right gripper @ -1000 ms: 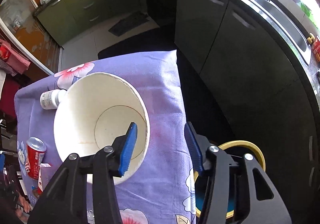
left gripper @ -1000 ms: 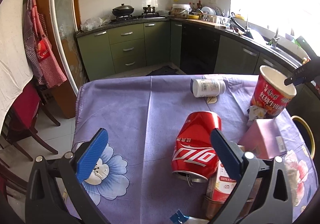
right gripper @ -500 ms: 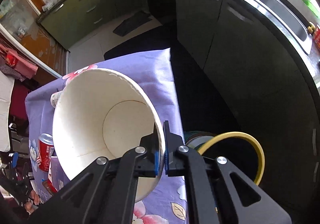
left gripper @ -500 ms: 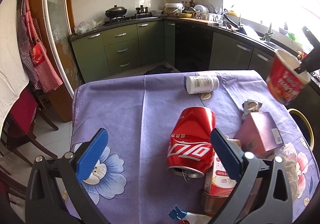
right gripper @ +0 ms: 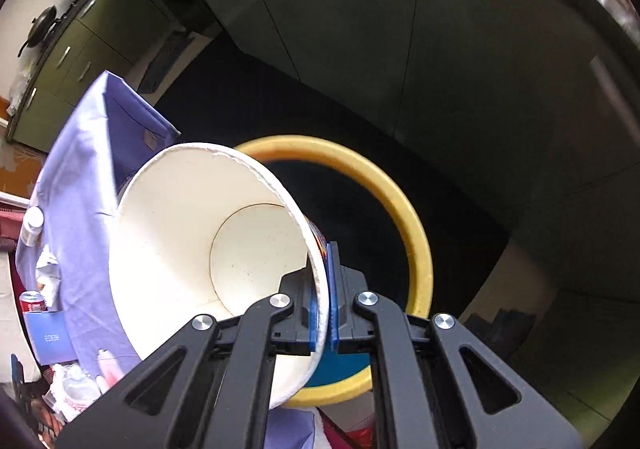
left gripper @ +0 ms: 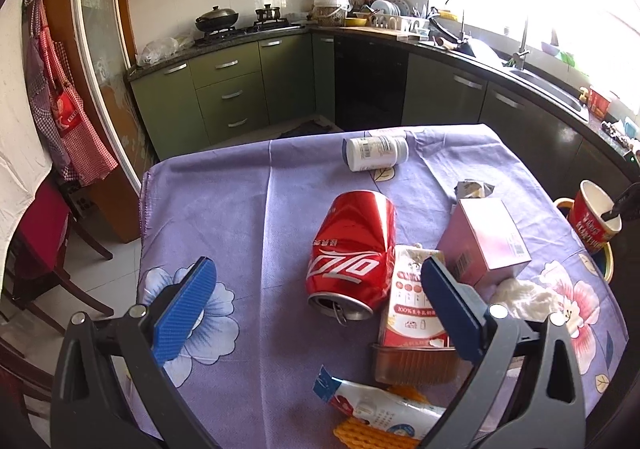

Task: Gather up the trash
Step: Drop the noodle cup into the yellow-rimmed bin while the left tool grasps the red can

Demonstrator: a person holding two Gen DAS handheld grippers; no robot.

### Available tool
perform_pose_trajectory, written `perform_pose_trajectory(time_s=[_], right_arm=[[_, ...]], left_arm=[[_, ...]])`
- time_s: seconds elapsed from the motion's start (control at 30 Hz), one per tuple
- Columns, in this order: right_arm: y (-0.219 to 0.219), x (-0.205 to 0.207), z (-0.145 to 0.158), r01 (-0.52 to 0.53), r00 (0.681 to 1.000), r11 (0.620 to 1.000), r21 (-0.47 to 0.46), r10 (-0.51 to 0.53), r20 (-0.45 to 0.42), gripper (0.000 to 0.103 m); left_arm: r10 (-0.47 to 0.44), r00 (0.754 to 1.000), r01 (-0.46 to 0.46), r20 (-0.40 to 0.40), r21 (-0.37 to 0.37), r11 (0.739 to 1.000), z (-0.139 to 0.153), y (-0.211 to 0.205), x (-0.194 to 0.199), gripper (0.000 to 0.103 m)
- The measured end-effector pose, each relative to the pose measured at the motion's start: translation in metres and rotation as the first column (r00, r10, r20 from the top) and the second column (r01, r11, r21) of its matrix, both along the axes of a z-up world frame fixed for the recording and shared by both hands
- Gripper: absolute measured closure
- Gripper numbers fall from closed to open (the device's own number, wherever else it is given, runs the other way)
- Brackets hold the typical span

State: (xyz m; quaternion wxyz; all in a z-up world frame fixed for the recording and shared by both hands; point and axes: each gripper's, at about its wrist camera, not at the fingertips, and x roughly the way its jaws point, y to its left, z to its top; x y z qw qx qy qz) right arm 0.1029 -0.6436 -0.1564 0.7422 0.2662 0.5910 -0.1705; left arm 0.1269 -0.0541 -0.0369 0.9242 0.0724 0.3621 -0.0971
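The empty paper cup [right gripper: 208, 249] hangs tilted over the yellow-rimmed bin [right gripper: 404, 209] beside the counter [left gripper: 256, 205], its rim pinched between the closed blue pads of the right claw [right gripper: 325, 297]. The left claw [left gripper: 316, 305] hovers wide open and empty above the purple cloth, where a dented red can [left gripper: 354, 249], a milk carton [left gripper: 412, 309], a pink box [left gripper: 484, 241] and a white bottle [left gripper: 376, 153] lie.
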Motion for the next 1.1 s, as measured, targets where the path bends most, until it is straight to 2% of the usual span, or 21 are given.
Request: perform_pose_trajectory(time_s=[0.1,0.2,0.3,0.4,0.53,0.67,0.8,1.03,1.1], right_arm=[[-0.001,0.007,-0.026,0.013,0.999,1.000,0.020,-0.012,-0.033,0.095],[0.003,0.015,-0.031,0.013,0.999,1.000,0.007,-0.012,-0.039,0.089],[0.012,0.013,-0.019,-0.010,1.000,1.000,-0.005,0.009,-0.013,0.080],[0.024,0.008,-0.002,-0.043,0.999,0.999,0.001,0.043,0.023,0.080],[0.045,0.004,0.023,-0.093,0.993,0.996,-0.002,0.093,0.067,0.079],[0.063,-0.011,0.036,-0.137,0.987,0.991,-0.007,0.137,0.087,0.073],[0.079,-0.018,0.039,-0.170,0.982,0.985,-0.004,0.170,0.088,0.073],[0.087,-0.009,0.034,-0.200,0.977,0.980,0.000,0.199,0.080,0.073],[0.085,-0.001,0.029,-0.206,0.976,0.979,0.002,0.205,0.079,0.072]], left_arm=[[-0.001,1.000,0.001,0.001,0.026,1.000,0.002,-0.003,-0.004,0.006],[-0.007,1.000,0.007,-0.006,0.039,0.999,0.004,-0.005,-0.005,0.006],[-0.013,1.000,0.014,-0.018,0.043,0.999,0.004,-0.006,-0.001,0.006],[-0.039,0.997,0.041,-0.059,0.038,0.998,0.001,-0.009,0.012,0.006],[-0.093,0.982,0.103,-0.162,0.052,0.993,-0.009,-0.016,0.044,0.006],[-0.110,0.956,0.140,-0.273,0.093,0.986,-0.026,-0.023,0.081,0.006],[-0.145,0.912,0.181,-0.384,0.060,0.982,-0.044,-0.030,0.104,0.006],[-0.123,0.874,0.170,-0.471,0.059,0.984,-0.063,-0.037,0.125,0.007],[-0.118,0.857,0.171,-0.501,0.060,0.984,-0.070,-0.037,0.131,0.015]])
